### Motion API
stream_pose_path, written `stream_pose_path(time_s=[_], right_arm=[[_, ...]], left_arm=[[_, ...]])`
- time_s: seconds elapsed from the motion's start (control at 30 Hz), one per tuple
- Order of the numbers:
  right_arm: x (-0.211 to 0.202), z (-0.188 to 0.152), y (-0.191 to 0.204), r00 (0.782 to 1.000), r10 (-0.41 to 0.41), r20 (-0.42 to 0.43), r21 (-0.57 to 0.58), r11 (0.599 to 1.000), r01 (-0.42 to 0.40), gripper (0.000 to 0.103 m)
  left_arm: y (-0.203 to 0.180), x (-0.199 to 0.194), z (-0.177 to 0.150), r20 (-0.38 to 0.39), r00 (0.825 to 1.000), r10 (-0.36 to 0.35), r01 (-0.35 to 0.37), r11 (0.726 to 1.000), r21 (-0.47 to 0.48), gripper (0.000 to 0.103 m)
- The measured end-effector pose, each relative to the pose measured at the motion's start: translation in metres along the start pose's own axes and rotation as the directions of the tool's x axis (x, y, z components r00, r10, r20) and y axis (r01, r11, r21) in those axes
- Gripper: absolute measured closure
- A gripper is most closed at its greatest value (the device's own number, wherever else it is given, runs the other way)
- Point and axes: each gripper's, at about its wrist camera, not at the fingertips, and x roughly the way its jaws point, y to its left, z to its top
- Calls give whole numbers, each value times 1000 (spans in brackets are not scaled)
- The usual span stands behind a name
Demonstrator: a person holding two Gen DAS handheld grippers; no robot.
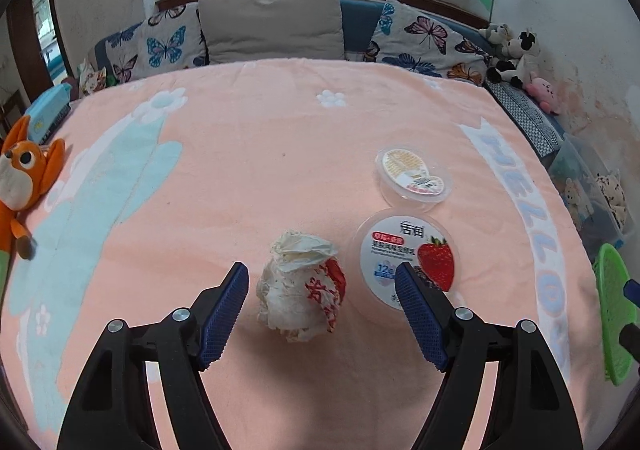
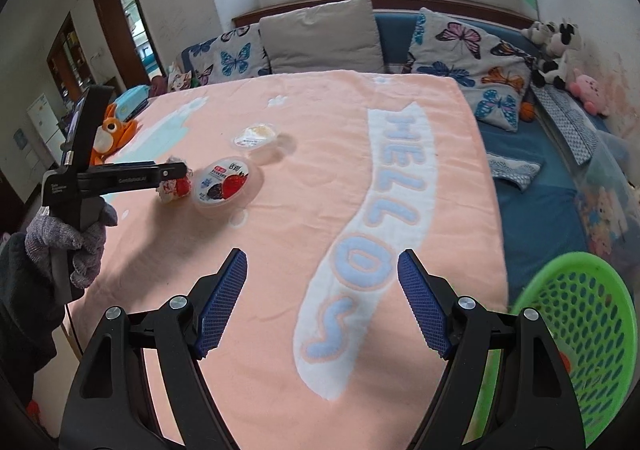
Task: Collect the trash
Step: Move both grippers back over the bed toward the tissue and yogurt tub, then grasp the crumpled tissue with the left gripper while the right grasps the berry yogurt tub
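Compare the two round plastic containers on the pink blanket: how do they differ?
The strawberry-label cup lies nearer the crumpled wrapper and looks larger; the yellow-label cup lies farther back and looks smaller. One label is white with a red strawberry, the other yellowish. Both are clear plastic and untouched.

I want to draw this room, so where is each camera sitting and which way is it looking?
Left wrist: sits on the left gripper, looks down past its open fingers at the crumpled wrapper on the pink blanket.
Right wrist: sits on the right gripper, looks across the blanket, green basket at right; the gloved left hand shows.
Both see the wrapper, strawberry cup, clear tub, pillows and window.
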Motion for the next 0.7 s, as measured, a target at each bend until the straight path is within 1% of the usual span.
stream_pose_path(time_s=[0.1, 0.17, 0.2, 0.23, 0.27, 0.37, 0.57, 0.7], right_arm=[[15, 6, 12, 1000, 19, -15, -23, 1000, -19, 25], [25, 10, 23, 999, 29, -25, -49, 998, -30, 25], [29, 11, 27, 999, 32, -30, -60, 998, -34, 25], [34, 13, 32, 999, 37, -36, -74, 997, -39, 25], [38, 14, 36, 998, 42, -41, -82, 996, -46, 25], [54, 21, 51, 997, 57, -57, -116, 991, -64, 24], [89, 32, 79, 993, 78, -86, -169, 981, -92, 21], [112, 39, 94, 992, 73, -106, -203, 975, -93, 20]], left_arm=[[7, 11, -1, -23, 1000, -18, 18, 1000, -20, 37], [13, 16, -2, -35, 998, -44, 43, 998, -39, 48], [16, 18, -2, -39, 998, -53, 51, 998, -46, 50], [19, 19, -3, -39, 998, -58, 56, 997, -51, 56], [21, 19, -3, -38, 997, -64, 62, 997, -51, 57], [26, 14, -3, -25, 996, -87, 86, 995, -53, 69], [37, -2, -2, 16, 998, -65, 65, 997, -38, 70], [52, -16, 0, 42, 997, -63, 66, 996, -55, 70]])
